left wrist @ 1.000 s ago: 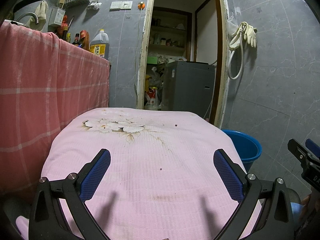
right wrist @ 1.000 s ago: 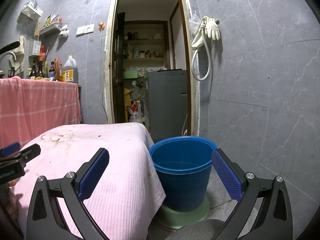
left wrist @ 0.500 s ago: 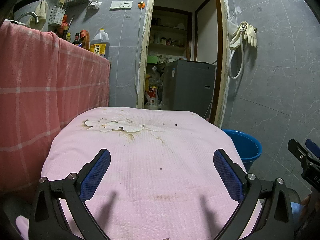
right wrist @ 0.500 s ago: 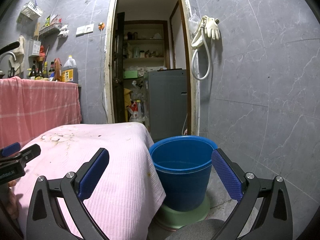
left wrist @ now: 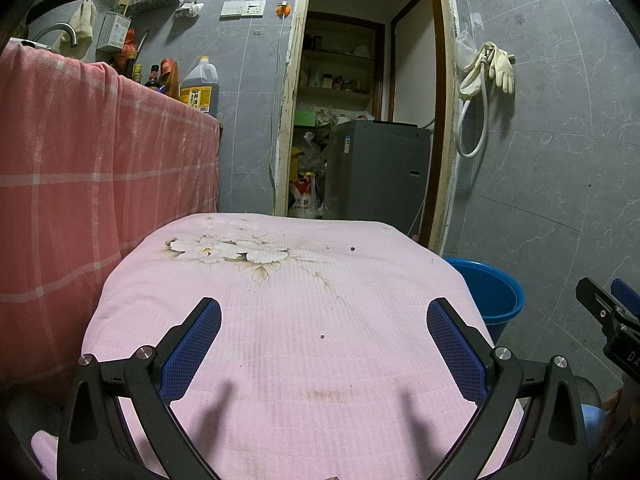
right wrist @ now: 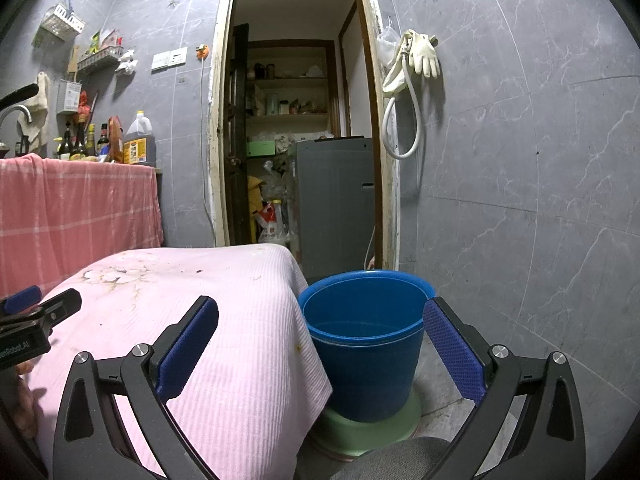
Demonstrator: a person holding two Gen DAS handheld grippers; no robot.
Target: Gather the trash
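Through the left wrist view, my left tongs (left wrist: 322, 330) hang spread wide and empty over the pink cloth (left wrist: 280, 304) that covers the desk. I can pick out no proper piece of trash here, only tiny dark specks (left wrist: 322, 336) on the cloth, one dead ahead between the tips and more toward 12 o'clock past the flower print, too small to tell what they are or how they lie. The blue bucket (left wrist: 490, 294) sits off the desk's edge at about 2 o'clock, with the right tongs (left wrist: 608, 312) poking in at 3. Through the right wrist view, those right tongs (right wrist: 320, 338) are also wide apart and empty, the bucket straight ahead at 12 o'clock on a green base (right wrist: 368, 426), open and unobstructed, the cloth's hanging corner just beside it. I judge the right side nearer the bucket, the left nearer the specks.
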